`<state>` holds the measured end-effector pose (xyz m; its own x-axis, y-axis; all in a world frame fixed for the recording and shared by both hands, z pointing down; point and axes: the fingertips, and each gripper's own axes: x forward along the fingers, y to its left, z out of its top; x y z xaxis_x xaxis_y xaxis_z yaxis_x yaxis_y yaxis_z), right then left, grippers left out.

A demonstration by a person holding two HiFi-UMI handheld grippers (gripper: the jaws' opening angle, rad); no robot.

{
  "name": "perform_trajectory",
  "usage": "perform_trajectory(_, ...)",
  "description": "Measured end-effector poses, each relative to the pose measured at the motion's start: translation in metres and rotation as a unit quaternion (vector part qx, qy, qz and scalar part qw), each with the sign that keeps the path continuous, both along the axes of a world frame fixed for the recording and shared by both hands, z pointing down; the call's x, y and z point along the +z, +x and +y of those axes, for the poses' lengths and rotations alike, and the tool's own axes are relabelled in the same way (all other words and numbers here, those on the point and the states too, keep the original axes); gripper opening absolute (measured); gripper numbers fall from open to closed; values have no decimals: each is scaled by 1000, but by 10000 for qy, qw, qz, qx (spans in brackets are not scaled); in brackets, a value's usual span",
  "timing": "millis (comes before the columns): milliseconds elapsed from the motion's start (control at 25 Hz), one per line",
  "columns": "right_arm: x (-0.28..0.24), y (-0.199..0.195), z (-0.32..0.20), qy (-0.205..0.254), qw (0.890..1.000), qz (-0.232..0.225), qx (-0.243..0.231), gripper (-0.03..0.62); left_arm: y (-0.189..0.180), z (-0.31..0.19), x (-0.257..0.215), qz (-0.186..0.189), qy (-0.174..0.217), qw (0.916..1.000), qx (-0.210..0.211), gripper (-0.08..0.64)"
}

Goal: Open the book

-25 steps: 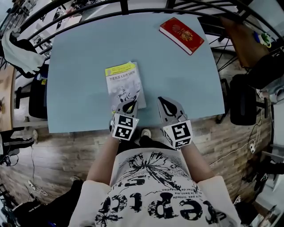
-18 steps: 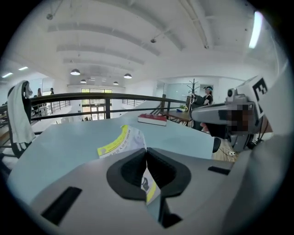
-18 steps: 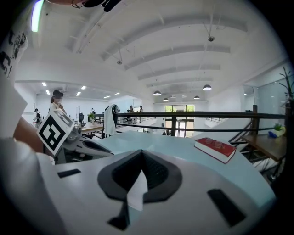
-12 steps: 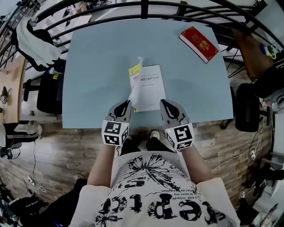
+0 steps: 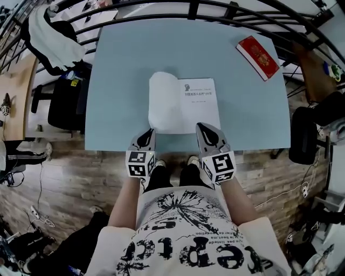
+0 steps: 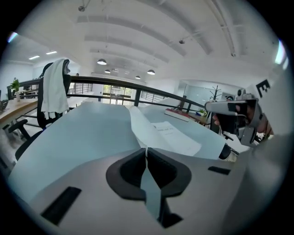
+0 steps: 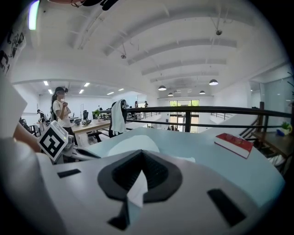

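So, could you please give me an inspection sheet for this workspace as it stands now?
Surface: light blue table, with its near edge towards the person.
Job's things: book lies open, title page up; its cover curls over to the left.
Clutter: red book, closed, at the far right corner.
Grippers: left gripper shut at the book's near left corner; I cannot tell whether it pinches the cover. Right gripper shut, tip over the near right page.
Cables: loose leads on the wood floor.
Surroundings: black railing behind the table; chair at the left with a white garment draped over it.
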<state>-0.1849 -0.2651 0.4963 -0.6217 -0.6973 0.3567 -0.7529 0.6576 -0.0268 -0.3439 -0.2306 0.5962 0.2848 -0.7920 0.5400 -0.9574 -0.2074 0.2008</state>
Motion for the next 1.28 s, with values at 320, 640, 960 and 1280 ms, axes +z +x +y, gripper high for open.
perform_trajectory(320,22,-16,12,-385,9988,-128,284,8,-26,13,57,252,-796,9957,-404,34)
perform_trajectory(640,28,-22,22,-385,9982,-44,461,8,-27,18,66,369,-1063,9934,-218,150)
perform_trajectory(960,-4,-26,17,41,9992,-31,394,8,-50,2,0,130,-224,9990,-358,127)
perform_trajectory(1280,-56,-20,6,627,9974,-252,267,8,-16,-23,-124,206,1353,9904,210,31)
